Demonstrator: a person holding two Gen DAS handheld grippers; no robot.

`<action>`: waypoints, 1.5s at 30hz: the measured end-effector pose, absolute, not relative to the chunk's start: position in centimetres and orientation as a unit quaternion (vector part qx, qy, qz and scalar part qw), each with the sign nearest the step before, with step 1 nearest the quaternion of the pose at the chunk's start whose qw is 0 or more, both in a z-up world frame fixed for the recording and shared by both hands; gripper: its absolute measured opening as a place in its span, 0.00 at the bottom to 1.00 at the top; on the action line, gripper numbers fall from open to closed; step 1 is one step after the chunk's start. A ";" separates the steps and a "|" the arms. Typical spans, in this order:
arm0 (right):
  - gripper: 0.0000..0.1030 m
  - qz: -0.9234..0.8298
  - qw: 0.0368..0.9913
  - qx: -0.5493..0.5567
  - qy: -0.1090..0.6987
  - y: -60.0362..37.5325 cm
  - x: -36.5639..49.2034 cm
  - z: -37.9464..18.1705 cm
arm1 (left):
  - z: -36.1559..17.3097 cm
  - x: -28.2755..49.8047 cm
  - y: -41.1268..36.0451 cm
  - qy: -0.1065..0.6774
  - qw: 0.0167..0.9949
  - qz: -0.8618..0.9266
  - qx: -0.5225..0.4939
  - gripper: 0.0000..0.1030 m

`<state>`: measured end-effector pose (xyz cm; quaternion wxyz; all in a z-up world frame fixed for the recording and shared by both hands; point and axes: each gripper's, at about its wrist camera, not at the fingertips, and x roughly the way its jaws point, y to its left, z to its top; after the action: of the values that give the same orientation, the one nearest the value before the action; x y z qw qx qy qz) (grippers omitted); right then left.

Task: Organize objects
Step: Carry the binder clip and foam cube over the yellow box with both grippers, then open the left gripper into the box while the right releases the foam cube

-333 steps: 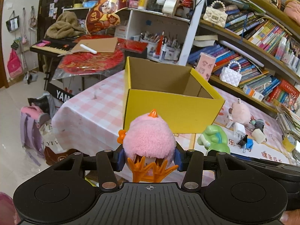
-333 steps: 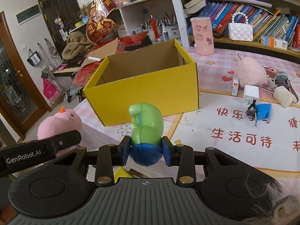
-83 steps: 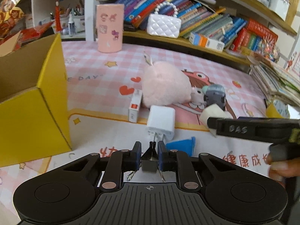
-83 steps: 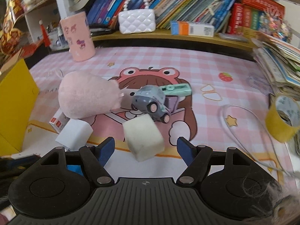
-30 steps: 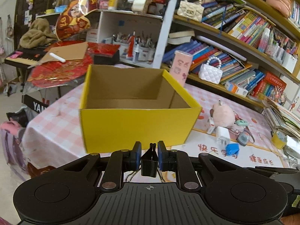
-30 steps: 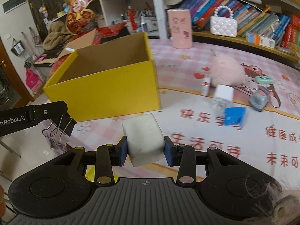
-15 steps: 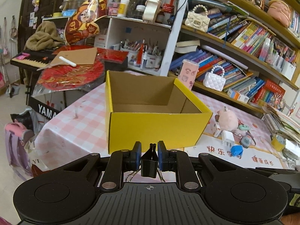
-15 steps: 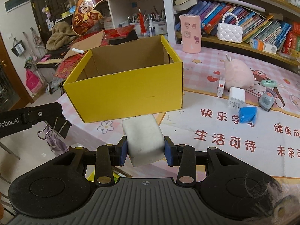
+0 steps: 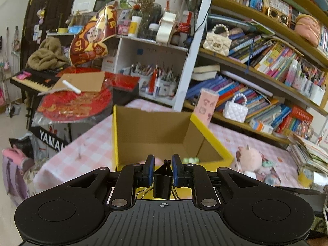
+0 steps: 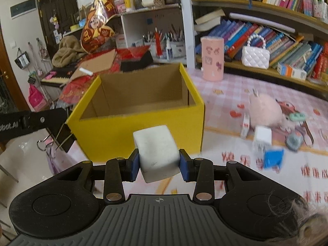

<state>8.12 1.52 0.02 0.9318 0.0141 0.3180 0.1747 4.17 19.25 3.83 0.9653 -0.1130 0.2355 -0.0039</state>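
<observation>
Left gripper (image 9: 163, 167) fingers pinch a black metal binder clip (image 9: 163, 182) above the yellow cardboard box's (image 10: 143, 110) near wall, right gripper (image 10: 159, 162) fingers clamp a white foam cube (image 10: 157, 152) just short of it.

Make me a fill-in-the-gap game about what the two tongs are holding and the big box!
1. The left tongs pinch a black binder ____.
2. The right tongs squeeze a white foam ____.
3. The open cardboard box is ____ on the outside.
4. A fluffy toy lying on the table beside the box is ____.

Missing words: clip; block; yellow; pink
</observation>
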 end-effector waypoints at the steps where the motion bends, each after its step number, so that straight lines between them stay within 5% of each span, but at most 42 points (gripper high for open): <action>1: 0.35 0.177 0.933 0.014 0.313 1.6 8.8 0.3 | 4.0 4.8 19.2 0.233 0.966 -0.003 -0.109 0.16; 21: 0.35 0.267 0.907 -0.082 0.314 4.8 19.2 -1.6 | 0.7 15.9 18.0 0.287 0.954 0.050 -0.066 0.16; 45: 0.35 0.324 0.859 -0.114 0.380 6.7 23.8 -4.4 | -1.7 18.8 17.6 0.327 0.941 0.074 -0.031 0.16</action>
<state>23.84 6.70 -4.44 0.8587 -0.1145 0.3802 0.3240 18.80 17.58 -1.74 0.9415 -0.0309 0.3273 0.0744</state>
